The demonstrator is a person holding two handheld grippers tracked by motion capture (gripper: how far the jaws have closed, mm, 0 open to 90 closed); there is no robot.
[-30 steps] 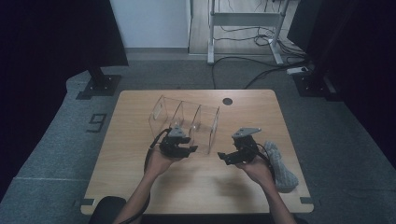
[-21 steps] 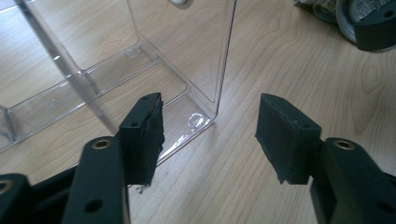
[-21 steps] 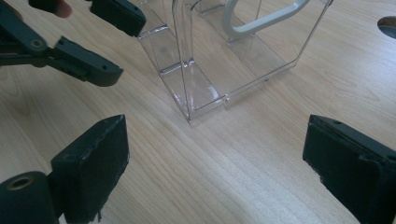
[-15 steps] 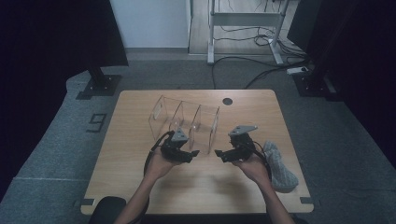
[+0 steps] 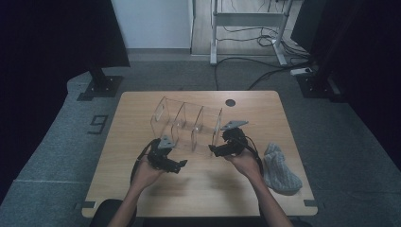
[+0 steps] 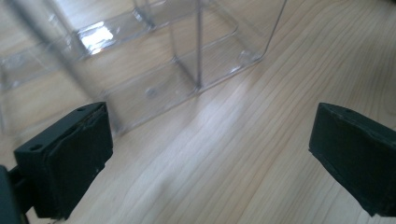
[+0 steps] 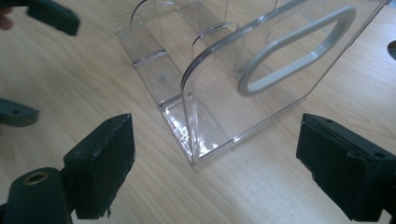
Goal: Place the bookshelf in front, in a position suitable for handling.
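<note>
A clear plastic organizer (image 5: 189,124) with several dividers stands on the wooden table (image 5: 142,109). My left gripper (image 5: 176,165) lies just in front of its near left corner. Its jaws have just been opening and stand wide apart, with only bare wood between them. In the left gripper view (image 6: 210,154) the organizer (image 6: 187,60) is close ahead. My right gripper (image 5: 215,150) is open at the organizer's right end; its jaws have just been closing slightly, with nothing between them. The right gripper view (image 7: 215,168) faces the end panel (image 7: 243,116) with an oval handle hole.
A grey knitted cloth (image 5: 280,168) lies at the table's right front. A dark round cable hole (image 5: 230,102) sits in the far part of the tabletop. The left gripper's jaws (image 7: 51,16) show at the top left of the right gripper view.
The left gripper has drawn back from the organizer toward the near left and opened its jaws. The right gripper has shifted left, closer to the organizer's right end.
</note>
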